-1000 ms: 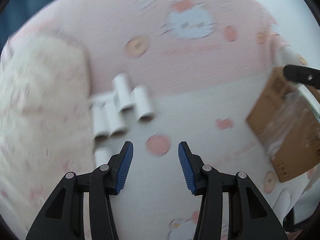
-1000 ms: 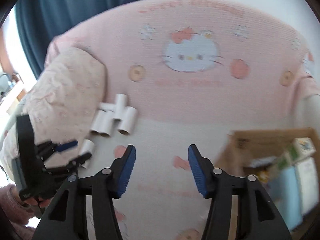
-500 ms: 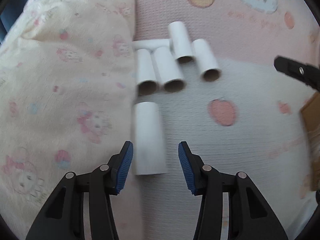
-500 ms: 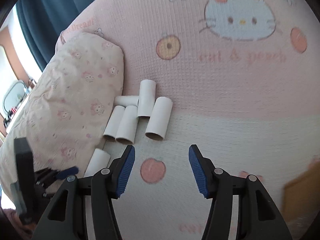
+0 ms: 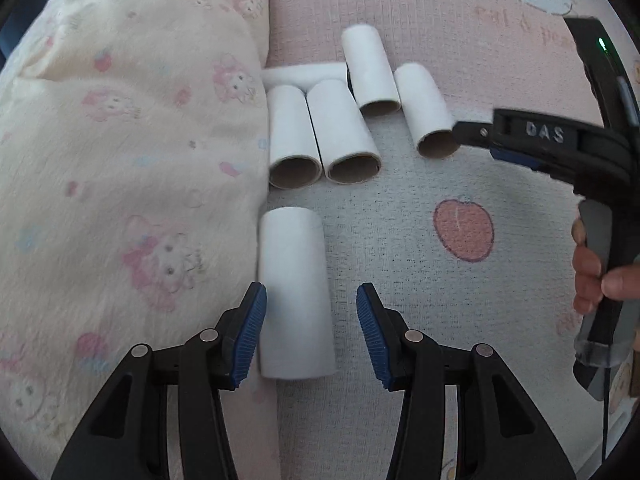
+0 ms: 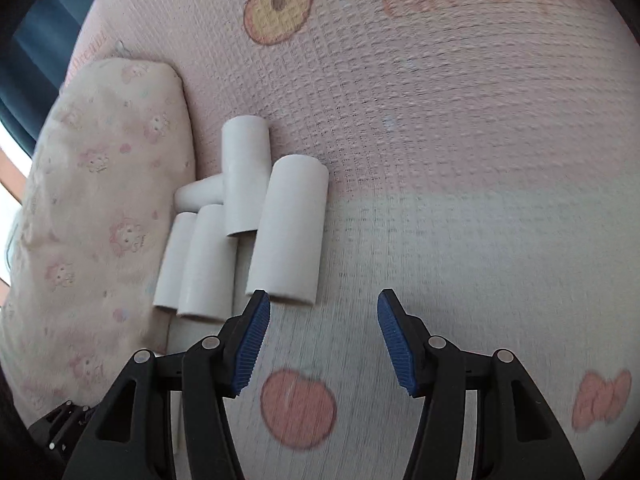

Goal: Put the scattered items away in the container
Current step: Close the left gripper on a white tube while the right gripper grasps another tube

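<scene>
Several white cardboard tubes lie on the pink patterned blanket (image 5: pixel 400 240). My left gripper (image 5: pixel 311 332) is open, its jaws either side of the near end of a lone tube (image 5: pixel 294 292), not closed on it. Beyond lie a pair of tubes (image 5: pixel 320 136) and two more (image 5: pixel 424 108). My right gripper (image 6: pixel 323 336) is open and empty, just in front of the rightmost tube (image 6: pixel 290 232); it also shows in the left wrist view (image 5: pixel 560 144), its tip by that tube. The container is out of view.
A cream pillow (image 5: pixel 120 160) with pink prints lies against the tubes on the left, also in the right wrist view (image 6: pixel 92 208). A hand (image 5: pixel 596 268) holds the right gripper's handle. Dark curtain (image 6: pixel 36 28) at the far left.
Both grippers have moved forward and down to the tubes. The lone tube now sits between my left jaws. The cardboard box has gone out of both views.
</scene>
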The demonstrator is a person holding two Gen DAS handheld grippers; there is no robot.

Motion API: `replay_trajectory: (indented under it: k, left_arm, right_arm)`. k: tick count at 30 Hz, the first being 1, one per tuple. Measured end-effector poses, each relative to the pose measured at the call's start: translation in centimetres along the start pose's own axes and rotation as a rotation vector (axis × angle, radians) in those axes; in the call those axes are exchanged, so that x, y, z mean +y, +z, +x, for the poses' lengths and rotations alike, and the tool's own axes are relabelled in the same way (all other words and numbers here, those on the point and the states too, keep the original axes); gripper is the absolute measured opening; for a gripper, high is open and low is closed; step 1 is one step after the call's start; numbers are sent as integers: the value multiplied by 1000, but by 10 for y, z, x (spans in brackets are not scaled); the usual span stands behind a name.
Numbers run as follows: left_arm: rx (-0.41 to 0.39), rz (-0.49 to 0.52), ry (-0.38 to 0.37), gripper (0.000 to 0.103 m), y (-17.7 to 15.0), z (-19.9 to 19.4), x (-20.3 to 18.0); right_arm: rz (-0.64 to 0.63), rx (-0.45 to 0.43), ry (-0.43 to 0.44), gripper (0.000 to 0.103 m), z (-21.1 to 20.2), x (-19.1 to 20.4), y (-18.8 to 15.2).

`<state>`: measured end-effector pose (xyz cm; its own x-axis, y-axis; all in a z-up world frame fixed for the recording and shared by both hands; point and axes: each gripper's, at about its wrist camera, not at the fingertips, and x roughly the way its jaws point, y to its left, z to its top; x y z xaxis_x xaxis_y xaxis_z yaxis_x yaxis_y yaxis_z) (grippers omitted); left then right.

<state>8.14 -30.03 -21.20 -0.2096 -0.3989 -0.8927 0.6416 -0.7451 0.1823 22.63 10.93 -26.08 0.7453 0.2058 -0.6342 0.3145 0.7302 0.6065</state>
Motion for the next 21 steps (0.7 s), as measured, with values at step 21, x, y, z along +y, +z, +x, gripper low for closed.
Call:
replay_trajectory:
  k: [21]
  left_arm:
    - [3, -55, 4, 44, -2, 6, -2]
  right_arm:
    - [-40, 97, 38, 40, 40, 29, 18]
